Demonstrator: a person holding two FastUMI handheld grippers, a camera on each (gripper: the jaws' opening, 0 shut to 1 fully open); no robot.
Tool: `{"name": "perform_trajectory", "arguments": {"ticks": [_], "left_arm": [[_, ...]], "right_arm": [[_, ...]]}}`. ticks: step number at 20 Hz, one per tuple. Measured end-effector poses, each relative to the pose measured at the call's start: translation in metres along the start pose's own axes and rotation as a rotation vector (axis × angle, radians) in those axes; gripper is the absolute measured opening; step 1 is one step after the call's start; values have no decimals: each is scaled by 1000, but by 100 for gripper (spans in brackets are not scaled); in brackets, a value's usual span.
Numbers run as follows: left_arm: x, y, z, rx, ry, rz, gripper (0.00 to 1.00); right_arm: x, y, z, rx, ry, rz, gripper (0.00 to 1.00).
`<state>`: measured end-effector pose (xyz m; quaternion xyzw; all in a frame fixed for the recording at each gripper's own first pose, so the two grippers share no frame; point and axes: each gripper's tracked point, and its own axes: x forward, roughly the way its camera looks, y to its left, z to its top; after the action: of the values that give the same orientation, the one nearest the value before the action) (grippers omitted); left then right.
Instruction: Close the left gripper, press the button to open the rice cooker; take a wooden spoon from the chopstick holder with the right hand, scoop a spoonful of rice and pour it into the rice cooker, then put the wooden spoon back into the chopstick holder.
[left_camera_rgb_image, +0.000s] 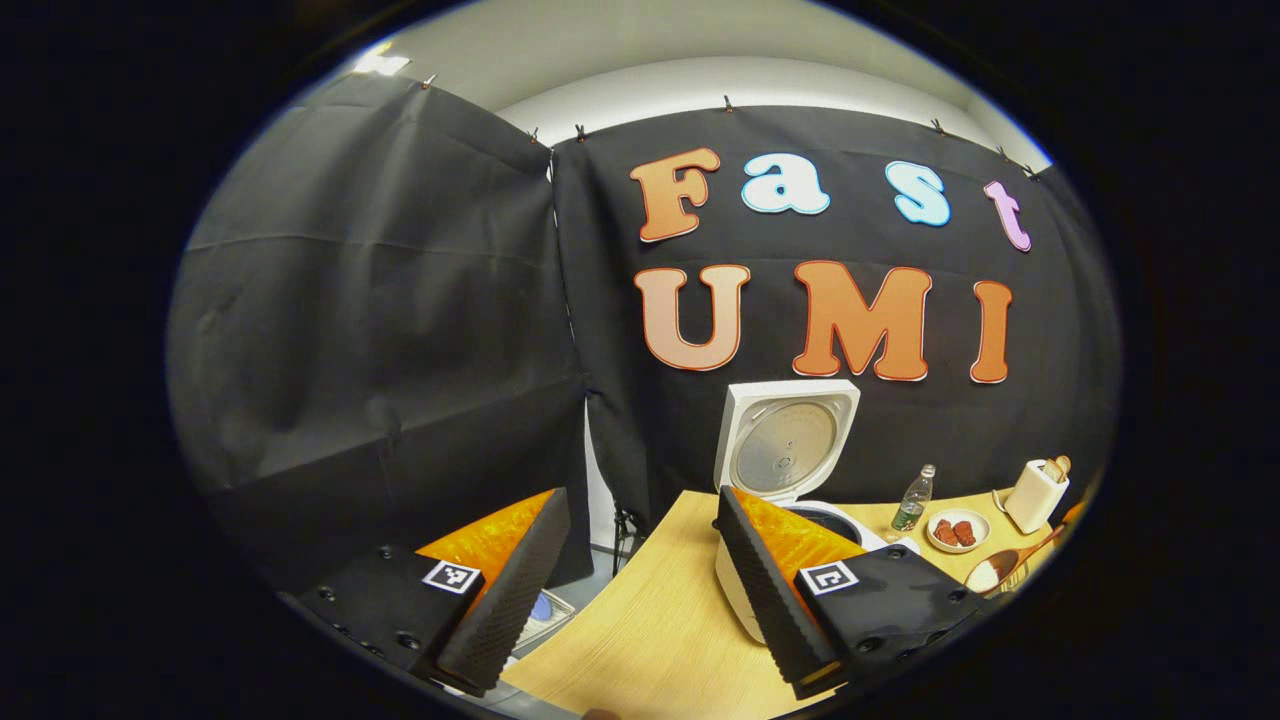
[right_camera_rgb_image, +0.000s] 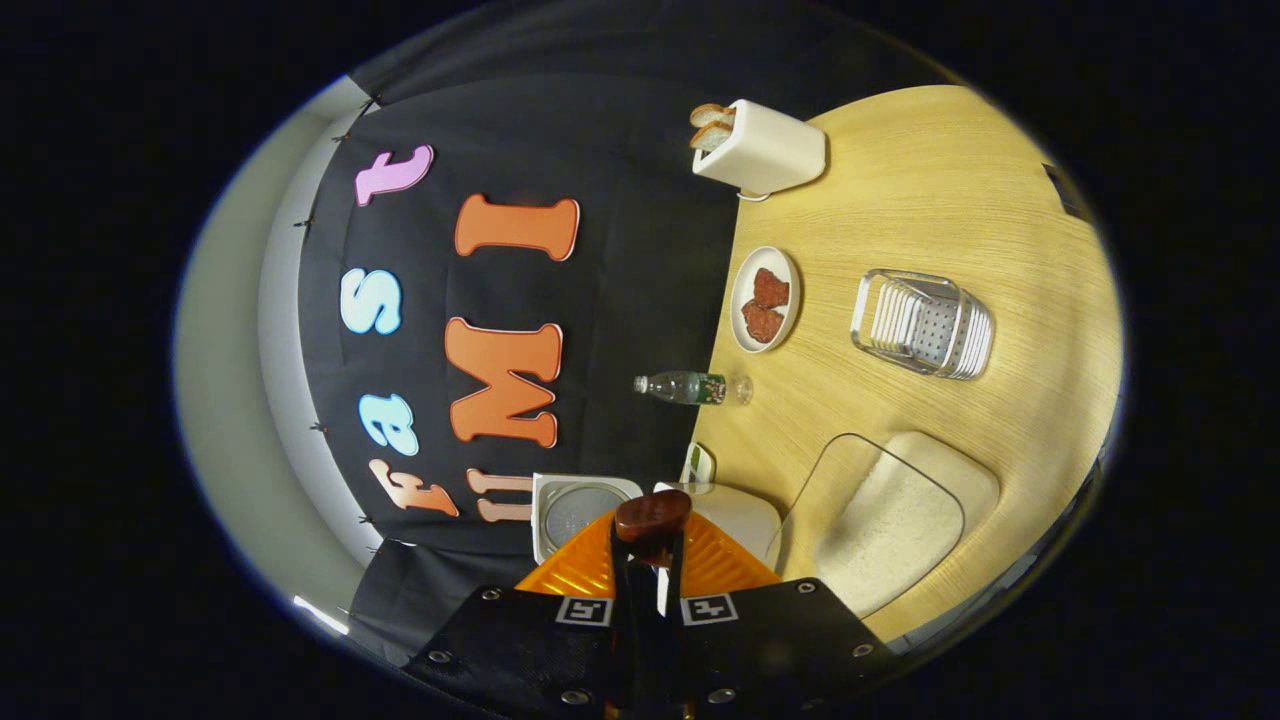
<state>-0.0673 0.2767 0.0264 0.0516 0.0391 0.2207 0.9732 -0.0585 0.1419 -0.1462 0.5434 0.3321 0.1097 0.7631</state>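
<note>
The white rice cooker (left_camera_rgb_image: 785, 440) stands on the table with its lid raised, the dark pot rim showing just behind my left gripper's right finger. My left gripper (left_camera_rgb_image: 640, 495) is open and holds nothing, near the table's left end. My right gripper (right_camera_rgb_image: 650, 530) is shut on the wooden spoon (right_camera_rgb_image: 652, 515), whose handle runs between the fingers. In the left gripper view the spoon (left_camera_rgb_image: 990, 572) carries white rice in its bowl, low at the far right. Rice fills a clear tray (right_camera_rgb_image: 890, 520) beside the cooker (right_camera_rgb_image: 740, 515). The metal chopstick holder (right_camera_rgb_image: 922, 323) stands farther along the table.
A water bottle (left_camera_rgb_image: 912, 498), a plate of red pieces (left_camera_rgb_image: 957, 530) and a white toaster with bread (left_camera_rgb_image: 1036, 493) line the back of the wooden table (left_camera_rgb_image: 650, 620). The table's left edge runs close under my left gripper.
</note>
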Motion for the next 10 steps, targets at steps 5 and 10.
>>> {"name": "perform_trajectory", "arguments": {"ticks": [5,10], "left_arm": [[2,0,-4,-22,7,-16,100],[2,4,-8,-25,15,-20,100]], "right_arm": [[31,43,-14,4,44,42,10],[73,99,-33,-14,87,104,11]]}}
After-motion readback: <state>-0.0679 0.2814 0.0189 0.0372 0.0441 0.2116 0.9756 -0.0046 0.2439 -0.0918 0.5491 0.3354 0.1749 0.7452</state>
